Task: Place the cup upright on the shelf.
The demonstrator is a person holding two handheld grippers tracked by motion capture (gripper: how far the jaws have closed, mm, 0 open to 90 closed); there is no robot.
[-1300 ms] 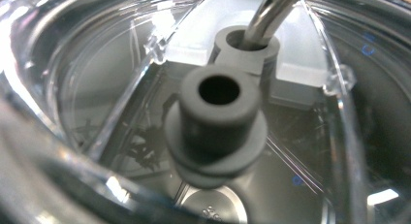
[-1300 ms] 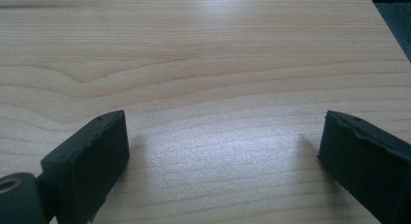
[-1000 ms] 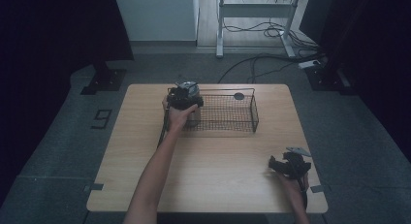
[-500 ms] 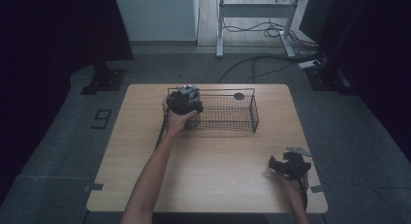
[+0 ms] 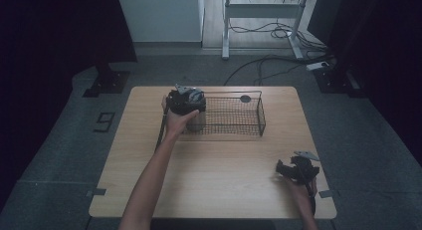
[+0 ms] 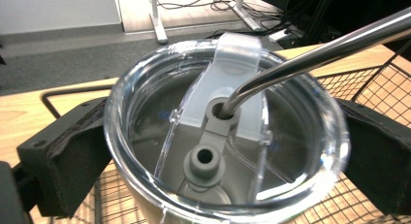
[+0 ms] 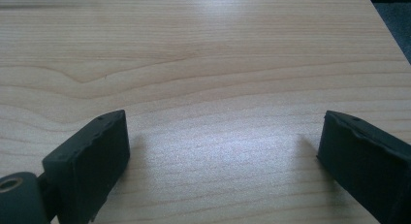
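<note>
High view: left gripper (image 5: 188, 101) sits at the left end of the wire basket (image 5: 251, 121), which stands on the far half of the wooden table (image 5: 209, 165). The person's left forearm reaches up to it from the near edge. A pale tumbler (image 5: 195, 121) is just under the gripper, at the basket's left end; from this angle I cannot tell whether it stands inside the basket or is hanging just above its floor. A small dark round thing (image 5: 245, 98) lies by the basket's far rim. Right gripper (image 5: 294, 170) is well apart from the basket, near the table's near right corner, held low over the wood.

Left gripper view: the tumbler (image 6: 228, 151) sits between the two black jaws, one pad against each side of its wall, so the claw is clamped on the tumbler. Clear lid (image 6: 218, 132) on top with a grey slider piece, two holes in it. A metal straw (image 6: 310, 52) goes into the farther hole and leans out to the upper right. Basket mesh (image 6: 383, 83) shows under and beside the tumbler, with the basket's top wire behind it on the left.

Right gripper view: the right gripper (image 7: 223, 156) has its jaws spread wide, nothing between them, bare wood of the table (image 7: 208, 64) below. The basket is not in this frame.
</note>
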